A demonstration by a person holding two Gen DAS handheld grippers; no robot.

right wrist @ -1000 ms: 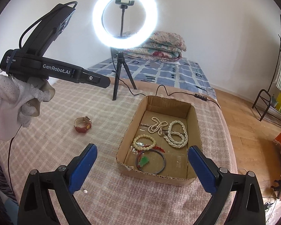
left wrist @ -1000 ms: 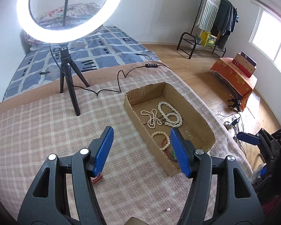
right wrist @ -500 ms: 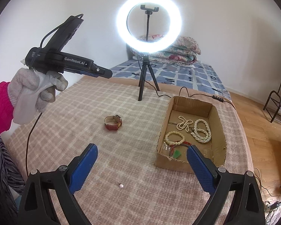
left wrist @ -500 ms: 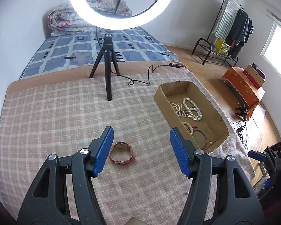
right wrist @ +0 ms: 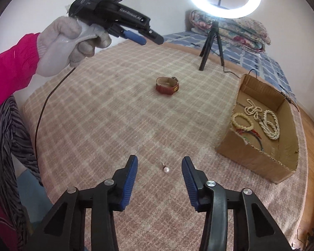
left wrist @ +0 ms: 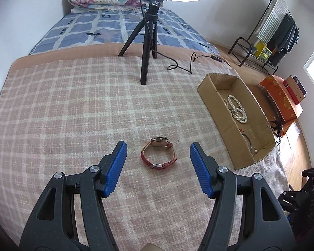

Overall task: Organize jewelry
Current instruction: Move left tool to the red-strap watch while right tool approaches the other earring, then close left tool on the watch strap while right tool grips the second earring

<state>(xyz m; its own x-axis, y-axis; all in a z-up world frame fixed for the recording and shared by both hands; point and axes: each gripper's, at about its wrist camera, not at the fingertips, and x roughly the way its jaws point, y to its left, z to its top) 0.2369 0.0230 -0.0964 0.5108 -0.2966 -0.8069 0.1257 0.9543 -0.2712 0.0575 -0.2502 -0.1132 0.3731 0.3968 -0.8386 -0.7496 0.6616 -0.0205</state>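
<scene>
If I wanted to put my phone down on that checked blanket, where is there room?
The widest bare stretch of blanket lies left of the ring-light tripod and the red-strapped watch. The strip between the watch and the cardboard box is narrower. The box floor is crowded with pearl necklaces.

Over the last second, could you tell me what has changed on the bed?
The left gripper swung left from the cardboard box to frame the red watch. The right gripper swung left from the box and lined up on the pearl earring. Both stayed open, holding nothing. Watch, earring, box and ring light stayed put.
</scene>
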